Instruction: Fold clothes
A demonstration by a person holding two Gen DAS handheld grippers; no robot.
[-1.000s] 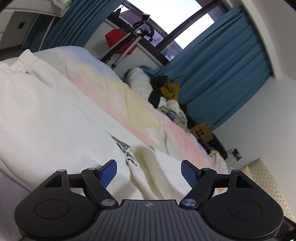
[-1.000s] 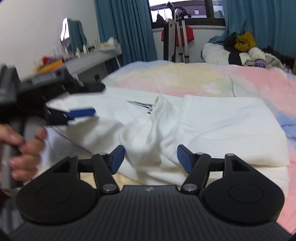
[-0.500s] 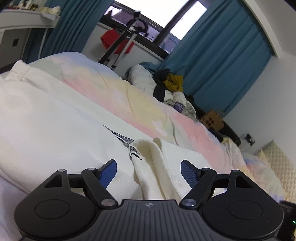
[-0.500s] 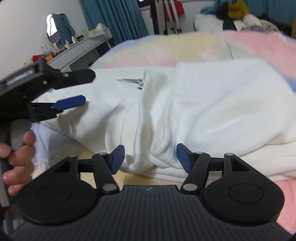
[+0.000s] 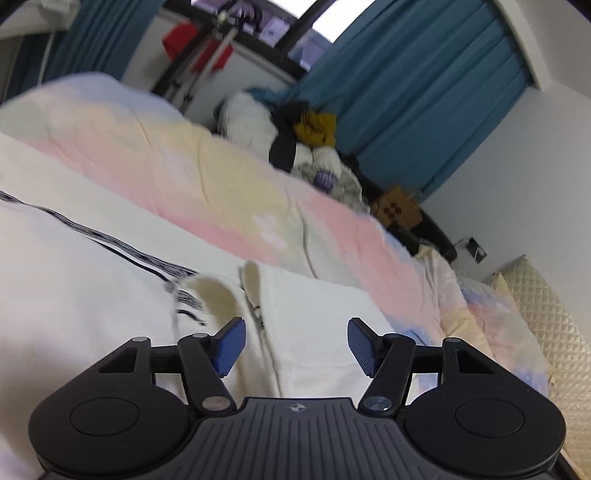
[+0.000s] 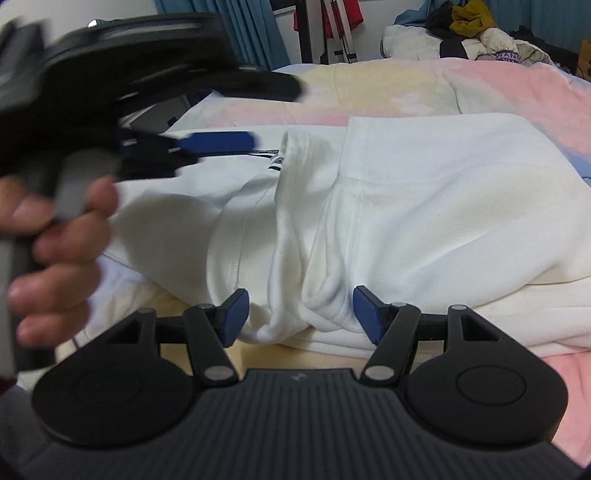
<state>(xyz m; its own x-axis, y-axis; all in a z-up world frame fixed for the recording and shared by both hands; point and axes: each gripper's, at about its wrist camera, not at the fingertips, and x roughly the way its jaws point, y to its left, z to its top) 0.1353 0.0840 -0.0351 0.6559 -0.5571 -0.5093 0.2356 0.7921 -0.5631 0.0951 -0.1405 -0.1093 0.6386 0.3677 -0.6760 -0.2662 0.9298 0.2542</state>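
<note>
A white garment (image 6: 424,206) with a dark striped trim lies partly folded on the bed; it also shows in the left wrist view (image 5: 92,295). My right gripper (image 6: 299,314) is open, its blue pads on either side of a bunched fold at the garment's near edge. My left gripper (image 5: 293,345) is open and empty, low over the garment near the striped trim (image 5: 184,291). In the right wrist view the left gripper (image 6: 221,144) is blurred, held by a hand above the garment's left part.
The bed has a pastel pink, yellow and blue cover (image 5: 229,192). A heap of clothes (image 6: 465,33) lies at its far end by teal curtains (image 5: 424,96). A metal stand with red cloth (image 6: 332,26) is by the window. A quilted headboard (image 5: 546,332) is at right.
My left gripper has swung right across the garment, nearer the right gripper, with motion blur. My right gripper has moved in low to the garment's near folded edge. Both stay open.
</note>
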